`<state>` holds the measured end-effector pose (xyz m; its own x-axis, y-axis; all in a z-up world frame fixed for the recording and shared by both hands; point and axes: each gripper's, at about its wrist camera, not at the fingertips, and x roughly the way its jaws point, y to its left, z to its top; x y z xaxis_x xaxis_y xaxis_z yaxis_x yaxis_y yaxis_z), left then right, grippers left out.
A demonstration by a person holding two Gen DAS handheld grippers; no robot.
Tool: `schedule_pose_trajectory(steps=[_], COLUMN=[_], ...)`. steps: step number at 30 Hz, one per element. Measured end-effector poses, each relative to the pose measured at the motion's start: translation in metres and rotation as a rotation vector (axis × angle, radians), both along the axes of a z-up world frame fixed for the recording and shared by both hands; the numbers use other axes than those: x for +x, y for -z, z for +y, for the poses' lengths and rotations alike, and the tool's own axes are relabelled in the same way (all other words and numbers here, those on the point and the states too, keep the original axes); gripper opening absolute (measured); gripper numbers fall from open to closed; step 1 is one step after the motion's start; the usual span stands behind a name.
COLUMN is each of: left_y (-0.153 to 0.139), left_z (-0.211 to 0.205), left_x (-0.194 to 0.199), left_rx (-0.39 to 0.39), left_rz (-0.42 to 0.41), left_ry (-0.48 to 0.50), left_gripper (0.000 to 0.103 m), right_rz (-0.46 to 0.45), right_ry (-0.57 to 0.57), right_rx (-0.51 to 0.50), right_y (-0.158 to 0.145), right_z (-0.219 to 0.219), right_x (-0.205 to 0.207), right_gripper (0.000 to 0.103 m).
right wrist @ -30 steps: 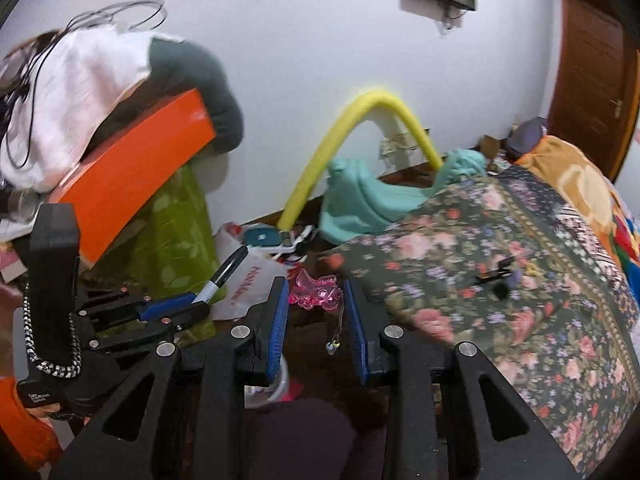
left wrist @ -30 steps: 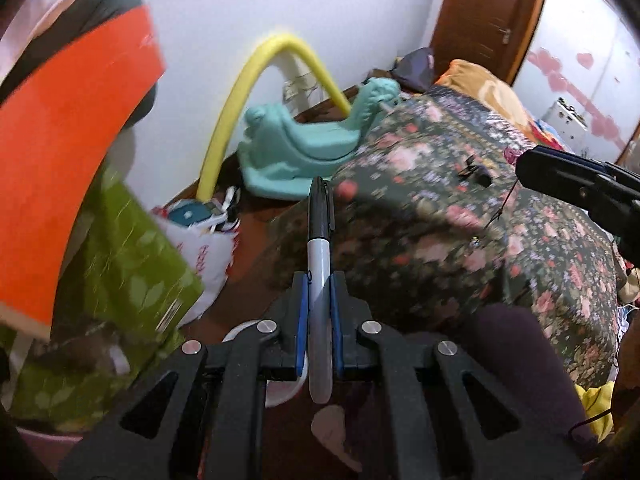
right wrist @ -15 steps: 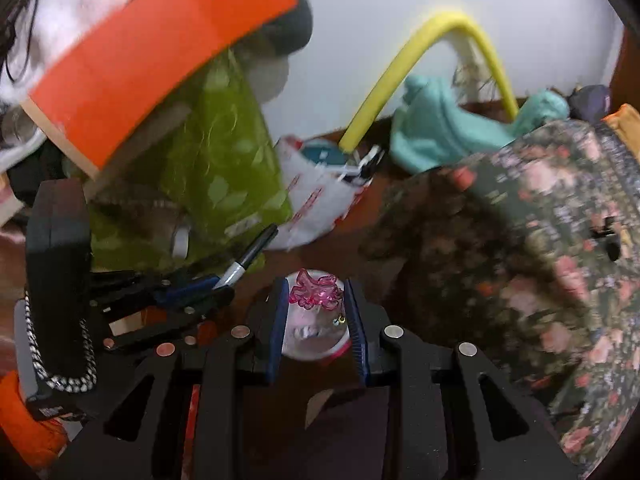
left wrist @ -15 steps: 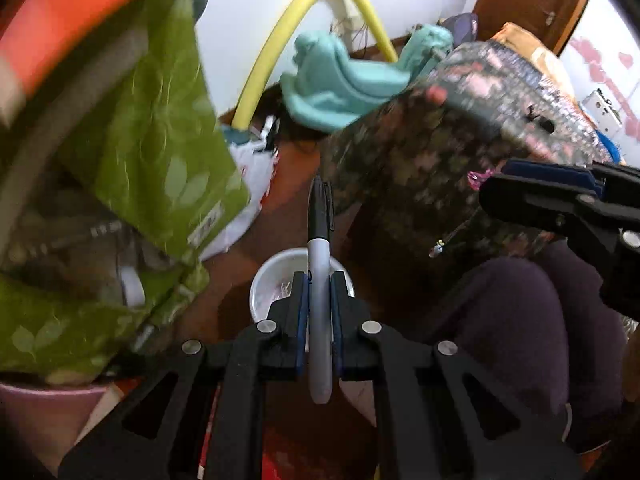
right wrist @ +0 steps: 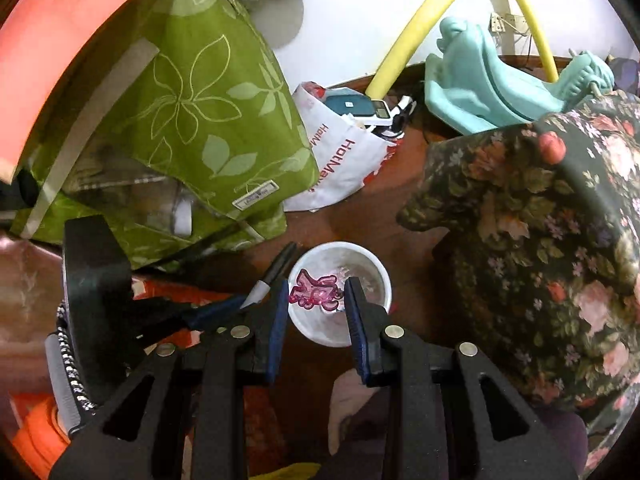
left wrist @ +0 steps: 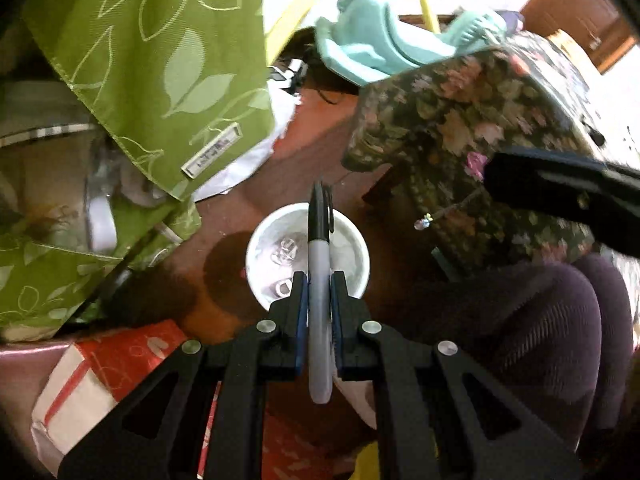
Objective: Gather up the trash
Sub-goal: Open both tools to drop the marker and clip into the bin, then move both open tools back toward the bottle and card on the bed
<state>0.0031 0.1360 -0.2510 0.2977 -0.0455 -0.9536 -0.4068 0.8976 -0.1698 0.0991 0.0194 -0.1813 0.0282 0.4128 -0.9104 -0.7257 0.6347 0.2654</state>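
floral bedspread (right wrist: 540, 216) fills right of frame; green leaf-print bag (right wrist: 192, 120) upper left. white cup (right wrist: 376, 280) on brown floor, lower centre. left gripper (left wrist: 319, 292) clamped on a grey marker (left wrist: 319, 264), black cap over the cup. right gripper (right wrist: 316, 296) clamped on a pink trinket (right wrist: 314, 289) above the cup mouth.

left hand-held gripper (left wrist: 319, 292): clamped, pointing steeply down | right hand-held gripper (right wrist: 317, 292): clamped, pointing steeply down

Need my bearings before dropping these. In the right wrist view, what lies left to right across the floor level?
Green leaf-print bag → marker in the left gripper → white cup → floral bedspread.
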Motion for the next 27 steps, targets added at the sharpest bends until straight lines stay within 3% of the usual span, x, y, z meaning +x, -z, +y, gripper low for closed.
schedule_pose_trajectory(steps=[2, 4, 16, 27], left_y=[0.001, 0.001, -0.027, -0.093], left_z=[0.003, 0.004, -0.020, -0.066], left_x=[0.005, 0.006, 0.010, 0.041], left_rx=[0.003, -0.007, 0.033, 0.104], left_rz=[0.015, 0.012, -0.013, -0.111], left_ry=[-0.016, -0.023, 0.030, 0.115], left_gripper=[0.023, 0.027, 0.027, 0.027], right_rz=[0.021, 0.027, -0.035, -0.134], right_ry=[-0.009, -0.017, 0.016, 0.145], right_rx=[-0.011, -0.013, 0.010, 0.099], right_y=[0.002, 0.002, -0.022, -0.073], right_z=[0.004, 0.003, -0.038, -0.112], right_x=[0.003, 0.004, 0.008, 0.029], right_gripper=[0.032, 0.033, 0.033, 0.033])
